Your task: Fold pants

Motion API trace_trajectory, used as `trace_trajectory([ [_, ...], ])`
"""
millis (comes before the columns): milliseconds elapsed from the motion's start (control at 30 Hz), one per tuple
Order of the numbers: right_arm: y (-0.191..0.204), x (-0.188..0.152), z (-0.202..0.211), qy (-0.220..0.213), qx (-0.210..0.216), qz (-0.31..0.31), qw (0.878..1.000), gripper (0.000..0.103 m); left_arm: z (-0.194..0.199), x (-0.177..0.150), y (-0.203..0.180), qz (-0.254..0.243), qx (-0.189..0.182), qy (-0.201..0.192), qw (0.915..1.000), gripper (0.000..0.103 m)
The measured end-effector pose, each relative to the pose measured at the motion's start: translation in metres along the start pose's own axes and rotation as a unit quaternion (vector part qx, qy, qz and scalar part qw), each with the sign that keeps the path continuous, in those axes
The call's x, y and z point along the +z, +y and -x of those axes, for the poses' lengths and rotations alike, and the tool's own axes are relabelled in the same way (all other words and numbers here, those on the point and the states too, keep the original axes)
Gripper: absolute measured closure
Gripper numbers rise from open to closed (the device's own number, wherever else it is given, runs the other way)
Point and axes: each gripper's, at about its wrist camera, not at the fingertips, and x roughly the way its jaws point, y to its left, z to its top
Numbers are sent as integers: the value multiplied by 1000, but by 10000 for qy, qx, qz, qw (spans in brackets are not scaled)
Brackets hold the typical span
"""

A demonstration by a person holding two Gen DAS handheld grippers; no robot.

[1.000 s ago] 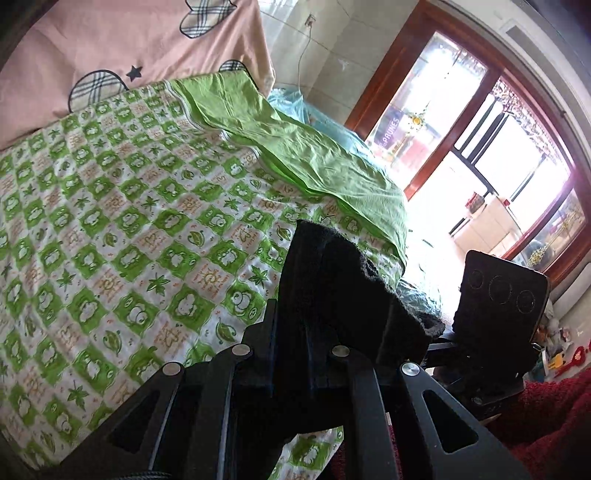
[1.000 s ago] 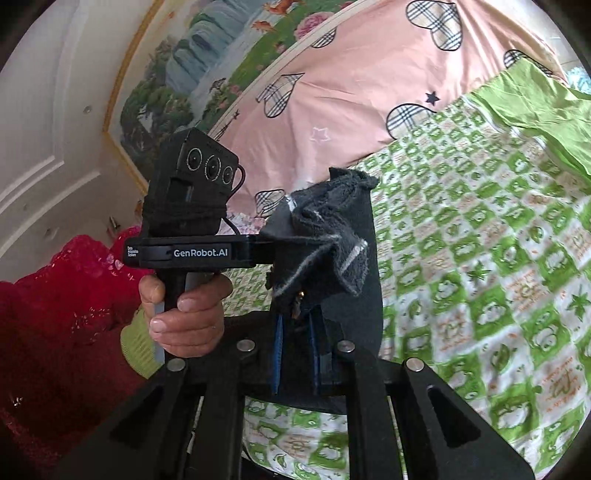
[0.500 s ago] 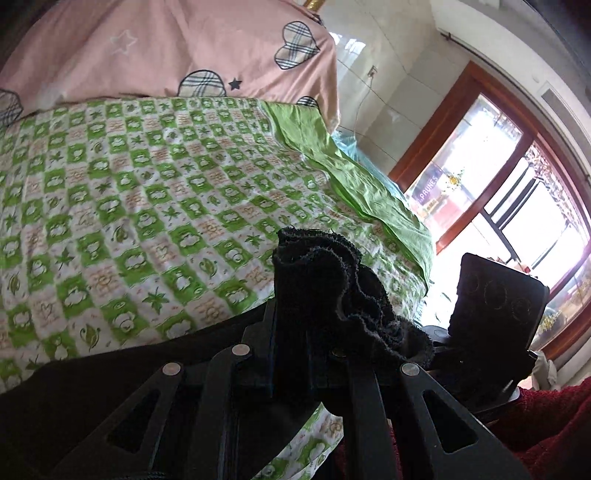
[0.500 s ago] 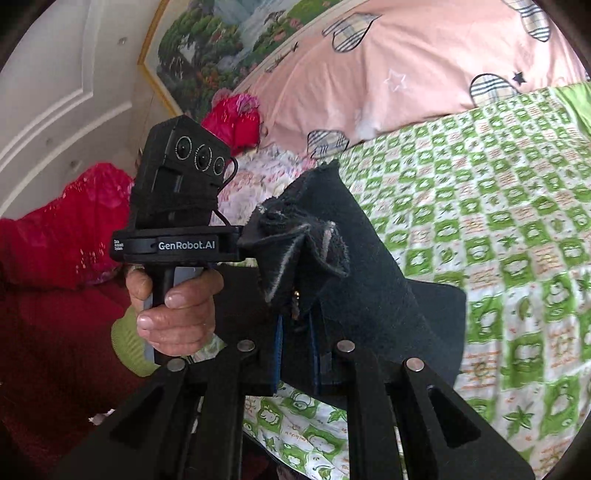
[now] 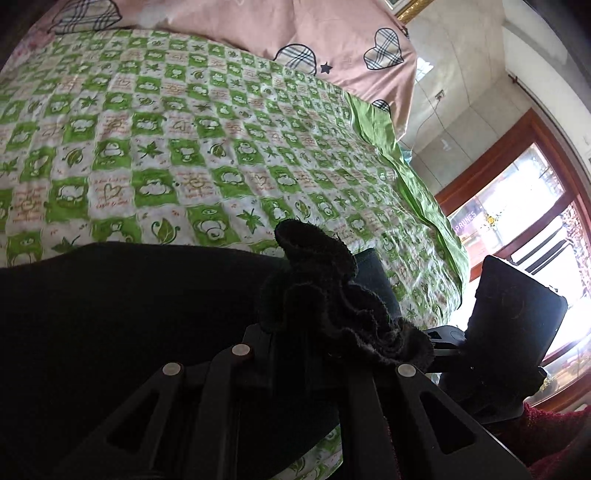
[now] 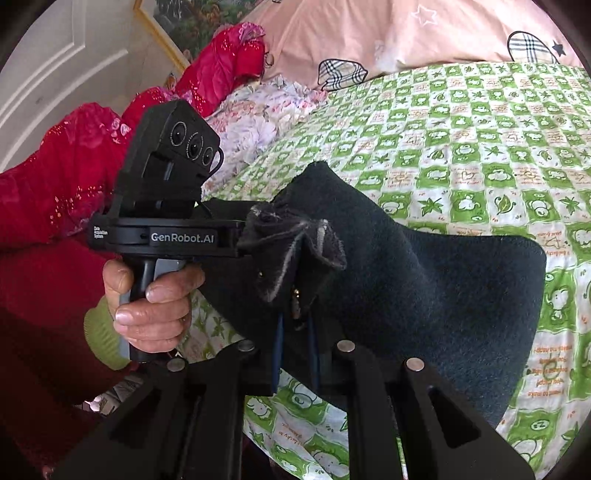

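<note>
The black fleece pants (image 5: 129, 314) lie spread over the near edge of the bed, with a bunched end raised. My left gripper (image 5: 314, 332) is shut on a crumpled wad of that end. In the right wrist view my right gripper (image 6: 295, 317) is shut on another bunch of the pants (image 6: 424, 295), which drape away to the right over the sheet. The left gripper (image 6: 243, 240) shows there, held by a hand close on the left. The right gripper's body (image 5: 513, 332) shows at the right of the left wrist view.
The bed has a green and white checked sheet (image 5: 184, 147) and a pink quilt with plaid hearts (image 5: 314, 33) at its head. A red padded garment (image 6: 55, 177) lies at the bed's left. A window with a brown frame (image 5: 517, 206) stands beyond the far side.
Both grippers have come down toward the bed with the pants. More black cloth now lies flat on the sheet and the view has tilted toward the mattress.
</note>
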Motion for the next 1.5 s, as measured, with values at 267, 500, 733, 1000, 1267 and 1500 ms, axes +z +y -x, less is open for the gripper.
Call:
trace_trajectory([
  [267,0,-1,-12,236,-41,26,9997,81,12,-16,12,274,254,-58,9993,94],
  [500,6,-4,-18,373,153,116,9991,60,35,-28,23,662,455,-257,9964,84],
  [733,17,2,-21,422,415,260,9979,59,68,-43,33,1023,651,-573,9910,75],
  [1000,26,21,-26,383,637,402,9964,59,112,-66,49,1486,833,-982,9805,72],
  [1267,43,53,-45,487,843,732,9926,59,157,-95,67,2037,1139,-1476,9611,67],
  [1500,63,80,-63,445,867,1030,9899,45,193,-121,84,2502,1495,-1793,9396,60],
])
